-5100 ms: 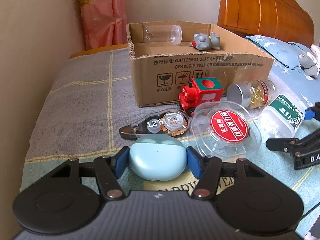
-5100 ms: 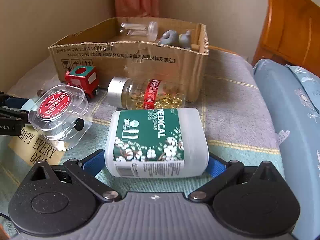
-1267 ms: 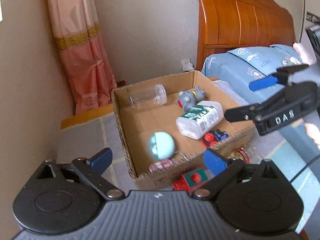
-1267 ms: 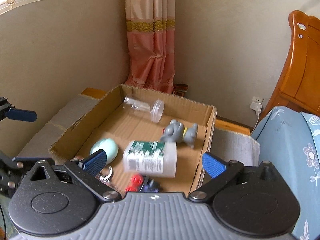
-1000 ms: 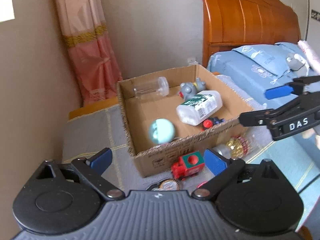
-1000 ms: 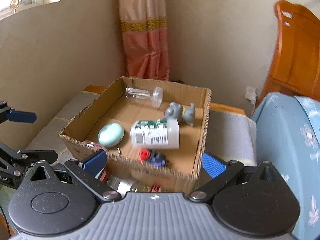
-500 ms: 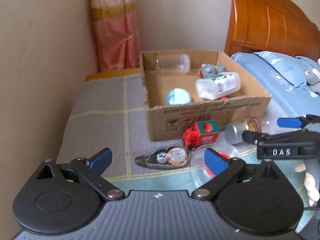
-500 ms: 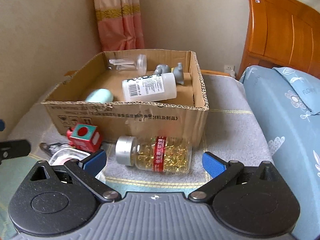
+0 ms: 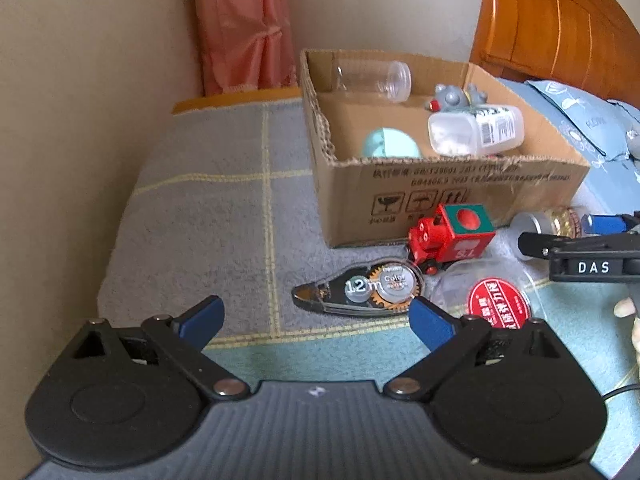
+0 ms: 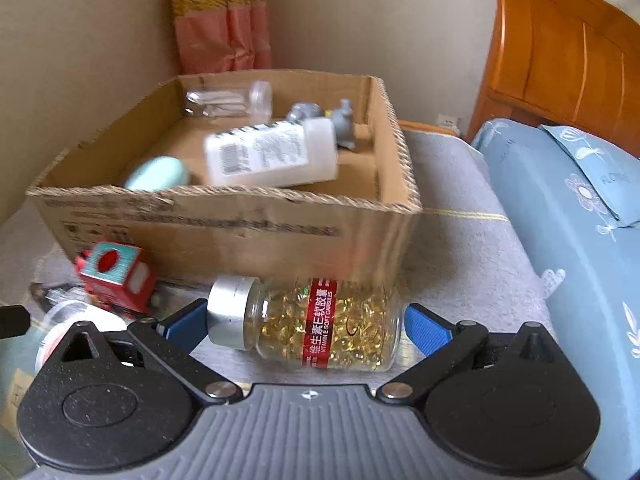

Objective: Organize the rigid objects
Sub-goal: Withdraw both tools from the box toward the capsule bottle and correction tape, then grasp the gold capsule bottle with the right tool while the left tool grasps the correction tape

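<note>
The right tongs [image 10: 302,322] are spread apart around a clear glass bottle of golden capsules with a silver cap and red label [image 10: 316,326], which lies on its side between the blue pads; contact is not clear. The left tongs [image 9: 314,316] are also apart, empty, just short of a black correction-tape dispenser [image 9: 362,286] on the grey checked blanket [image 9: 208,216]. Beside it lie a clear spool with a red label [image 9: 494,304] and a red toy train [image 9: 450,236]. Behind stands the open brown cardboard box [image 9: 440,194], holding a white plastic bottle [image 10: 272,152], a pale blue oval case [image 10: 158,174], a grey toy figure [image 9: 458,98] and a clear empty jar [image 9: 374,76].
</note>
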### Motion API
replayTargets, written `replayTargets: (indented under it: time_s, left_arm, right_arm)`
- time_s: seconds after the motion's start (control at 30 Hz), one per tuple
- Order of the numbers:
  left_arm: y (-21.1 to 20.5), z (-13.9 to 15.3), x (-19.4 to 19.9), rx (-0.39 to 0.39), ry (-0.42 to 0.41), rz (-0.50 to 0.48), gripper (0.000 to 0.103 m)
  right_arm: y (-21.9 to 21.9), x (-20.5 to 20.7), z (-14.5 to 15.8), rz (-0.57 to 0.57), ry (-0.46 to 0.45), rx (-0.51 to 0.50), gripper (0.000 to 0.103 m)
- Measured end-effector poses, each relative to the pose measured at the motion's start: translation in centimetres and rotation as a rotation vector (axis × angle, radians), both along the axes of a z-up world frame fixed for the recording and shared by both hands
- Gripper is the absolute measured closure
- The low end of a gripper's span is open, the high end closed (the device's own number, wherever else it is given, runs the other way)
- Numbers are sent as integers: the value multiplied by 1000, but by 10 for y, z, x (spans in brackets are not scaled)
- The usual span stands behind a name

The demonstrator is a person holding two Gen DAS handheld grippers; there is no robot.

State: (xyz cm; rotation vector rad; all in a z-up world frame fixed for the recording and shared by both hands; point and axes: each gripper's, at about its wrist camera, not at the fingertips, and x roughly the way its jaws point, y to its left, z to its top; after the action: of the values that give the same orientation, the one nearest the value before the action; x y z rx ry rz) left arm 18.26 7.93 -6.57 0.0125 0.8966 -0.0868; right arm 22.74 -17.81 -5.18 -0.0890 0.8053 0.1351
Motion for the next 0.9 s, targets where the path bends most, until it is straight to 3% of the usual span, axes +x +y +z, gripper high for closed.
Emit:
replayTargets:
  time_s: [0.27,0.43,0.57,0.77,0.9]
  left_arm:
    - [-12,-11,9,-20,18,-50,5]
    - [-11,-13,17,-43,11,-49,4]
    - [-6,-16,25,-25,17,-37,4]
    - [-9,-24,26,-9,50,-109,4]
    - [-3,-25,29,5,46,-84,4]
  right_arm:
    - [-10,3,-18,14,57,-4,0]
    - [-16,-1,-19,60,38,0,0]
    - [-19,-3,-18,93,32,2,0]
    - [-21,-6,-18,97,20,6,0]
    - [-21,-6,-17,97,18,6,0]
